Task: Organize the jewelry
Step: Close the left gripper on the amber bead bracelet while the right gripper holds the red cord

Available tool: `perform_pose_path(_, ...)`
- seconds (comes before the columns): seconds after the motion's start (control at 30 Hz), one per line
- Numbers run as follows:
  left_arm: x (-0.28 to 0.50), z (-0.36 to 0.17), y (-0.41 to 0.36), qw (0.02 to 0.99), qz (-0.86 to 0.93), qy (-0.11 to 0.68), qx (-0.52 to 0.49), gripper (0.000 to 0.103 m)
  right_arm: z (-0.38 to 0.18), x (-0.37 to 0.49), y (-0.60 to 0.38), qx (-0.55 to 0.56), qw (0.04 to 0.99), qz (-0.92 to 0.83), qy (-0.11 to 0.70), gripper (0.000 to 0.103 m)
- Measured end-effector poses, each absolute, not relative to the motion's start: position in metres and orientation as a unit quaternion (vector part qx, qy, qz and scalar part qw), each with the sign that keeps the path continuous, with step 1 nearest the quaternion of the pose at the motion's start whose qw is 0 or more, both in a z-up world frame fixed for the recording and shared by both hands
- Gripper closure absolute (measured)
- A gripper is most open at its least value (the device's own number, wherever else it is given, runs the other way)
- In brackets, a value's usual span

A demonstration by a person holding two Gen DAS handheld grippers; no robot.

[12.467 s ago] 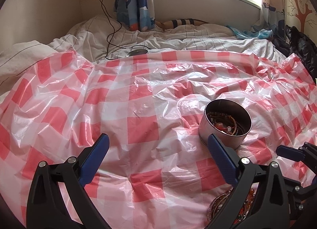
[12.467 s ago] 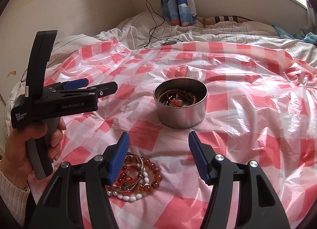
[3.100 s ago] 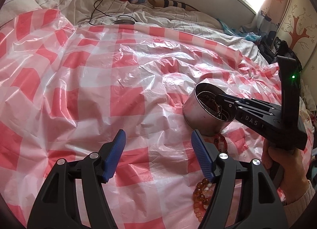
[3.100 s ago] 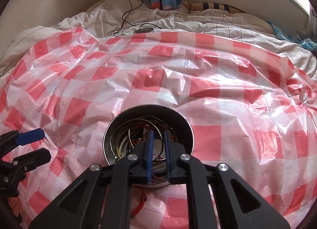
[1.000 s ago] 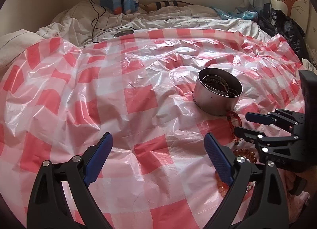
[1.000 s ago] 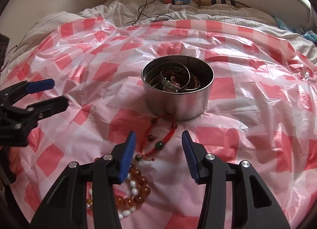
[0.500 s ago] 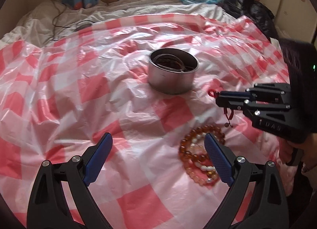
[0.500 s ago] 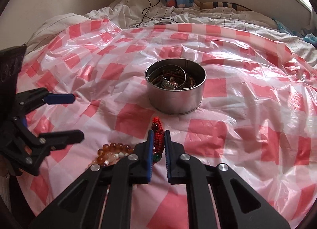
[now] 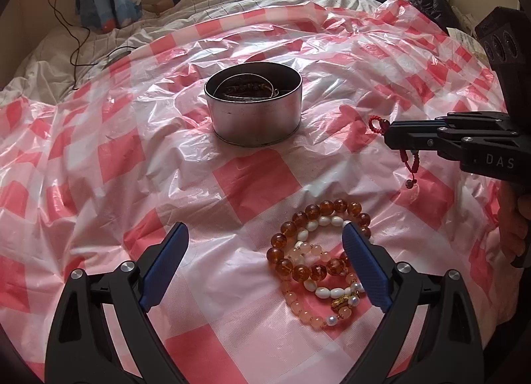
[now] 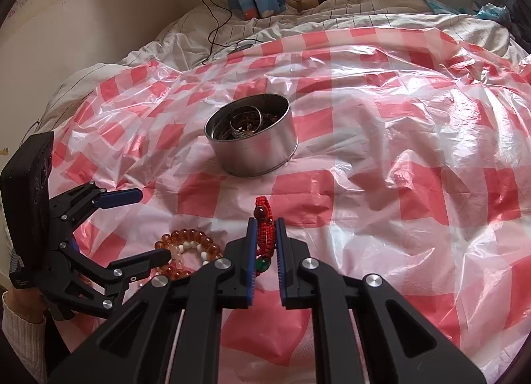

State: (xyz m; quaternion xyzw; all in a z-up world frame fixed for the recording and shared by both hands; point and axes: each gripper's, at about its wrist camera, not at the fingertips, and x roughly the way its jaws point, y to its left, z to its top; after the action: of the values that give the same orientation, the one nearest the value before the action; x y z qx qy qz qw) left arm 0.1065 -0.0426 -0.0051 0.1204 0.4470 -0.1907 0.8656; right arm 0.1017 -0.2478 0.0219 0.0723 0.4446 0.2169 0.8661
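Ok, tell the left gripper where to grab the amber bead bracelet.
Take the amber bead bracelet at its far arc, which lies free of the pearl bracelet and pink bead bracelet. Bring the open left gripper straight down, fingers astride the bead line.

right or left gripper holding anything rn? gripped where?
The right gripper is shut on the red cord bracelet, pinching its woven band; a loop pokes past the fingertips. The left gripper is open, holding nothing.

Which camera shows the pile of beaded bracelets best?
The left wrist view: the beaded bracelets lie unobstructed, amber and white strands distinguishable. In the right wrist view, the left hand-held gripper partly covers them.
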Motion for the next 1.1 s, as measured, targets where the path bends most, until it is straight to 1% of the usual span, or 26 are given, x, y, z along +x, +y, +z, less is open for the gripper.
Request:
perform_pose_path(0.2,0.105,-0.005,-0.047,0.864,-0.186,0.445,0.142,0.013,0.017,0.103,-0.24,0.055,0.866,0.216,0.447,0.091)
perform_pose_path(0.4,0.106,-0.006,-0.043,0.852,-0.227,0.463,0.089,0.014,0.012,0.105,-0.237,0.052,0.864,0.214,0.453,0.091)
perform_pose_path(0.43,0.106,-0.006,-0.042,0.848,-0.238,0.468,0.072,0.019,0.011,0.106,-0.237,0.053,0.864,0.213,0.454,0.091)
perform_pose_path(0.47,0.108,-0.007,-0.039,0.843,-0.249,0.475,0.051,0.027,0.011,0.106,-0.238,0.053,0.864,0.212,0.454,0.091)
perform_pose_path(0.5,0.11,-0.008,-0.035,0.837,-0.257,0.482,0.028,0.031,0.01,0.107,-0.238,0.053,0.863,0.211,0.455,0.091)
perform_pose_path(0.57,0.113,-0.011,-0.03,0.83,-0.266,0.49,-0.004,0.047,0.01,0.107,-0.238,0.054,0.863,0.21,0.457,0.091)
perform_pose_path(0.6,0.113,-0.013,-0.028,0.829,-0.264,0.493,-0.007,0.049,0.009,0.108,-0.238,0.054,0.863,0.21,0.457,0.091)
perform_pose_path(0.67,0.112,-0.015,-0.029,0.828,-0.262,0.495,0.003,0.058,0.009,0.108,-0.237,0.054,0.863,0.21,0.457,0.091)
perform_pose_path(0.8,0.111,-0.02,-0.032,0.825,-0.26,0.501,0.02,0.069,0.009,0.109,-0.236,0.054,0.862,0.211,0.458,0.091)
perform_pose_path(0.87,0.112,-0.021,-0.032,0.824,-0.258,0.505,0.021,0.079,0.008,0.109,-0.235,0.053,0.861,0.213,0.459,0.091)
perform_pose_path(0.93,0.112,-0.021,-0.033,0.826,-0.256,0.502,0.023,0.083,0.008,0.109,-0.234,0.053,0.86,0.214,0.46,0.091)
perform_pose_path(0.97,0.112,-0.02,-0.032,0.828,-0.254,0.499,0.024,0.092,0.007,0.109,-0.233,0.053,0.86,0.214,0.46,0.091)
perform_pose_path(1.1,0.113,-0.013,-0.027,0.837,-0.253,0.484,0.012,0.092,0.007,0.109,-0.233,0.053,0.86,0.215,0.46,0.091)
